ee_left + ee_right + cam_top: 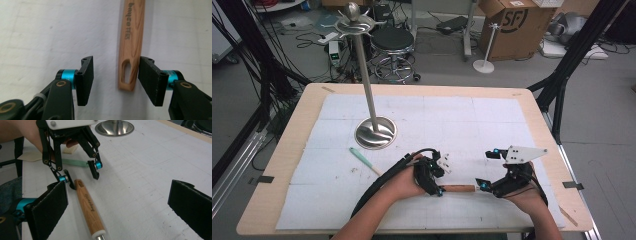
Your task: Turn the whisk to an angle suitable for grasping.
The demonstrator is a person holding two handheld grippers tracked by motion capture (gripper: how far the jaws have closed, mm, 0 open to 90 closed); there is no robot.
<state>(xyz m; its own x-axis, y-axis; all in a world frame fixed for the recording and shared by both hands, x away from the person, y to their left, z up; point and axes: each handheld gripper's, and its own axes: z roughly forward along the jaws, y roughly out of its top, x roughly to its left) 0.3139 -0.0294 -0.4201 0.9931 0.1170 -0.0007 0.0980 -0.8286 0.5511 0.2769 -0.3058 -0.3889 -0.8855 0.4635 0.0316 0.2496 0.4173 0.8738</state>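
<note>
Big pale wooden table [282,150] covered by a white gridded mat [472,125]. On it, far left, a tall polished steel stand with a round base [375,132], well apart from the work. A thin mint-green stick [362,159] lies between the stand and the hands.

The thing being worked is a light-brown wooden handle with printed lettering and a slotted hanging hole [131,42]. It lies flat on the mat near the front edge, between the two grippers, with a white collar and metal stub showing at the right gripper's end.

The left gripper [432,175] is around the slotted end. Its jaws stand half-wide, one pad [150,80] just beside or touching the wood, the other clearly off it, so no squeeze. The right gripper [489,170] has its jaws wide apart with nothing between them, its near jaw close to the collar end.

Handling guess: stiff, light, not fragile. The varnished round wood is likely to roll or slip. Best to grab across the thick middle of the handle, not at the tapered slotted tip.
</note>
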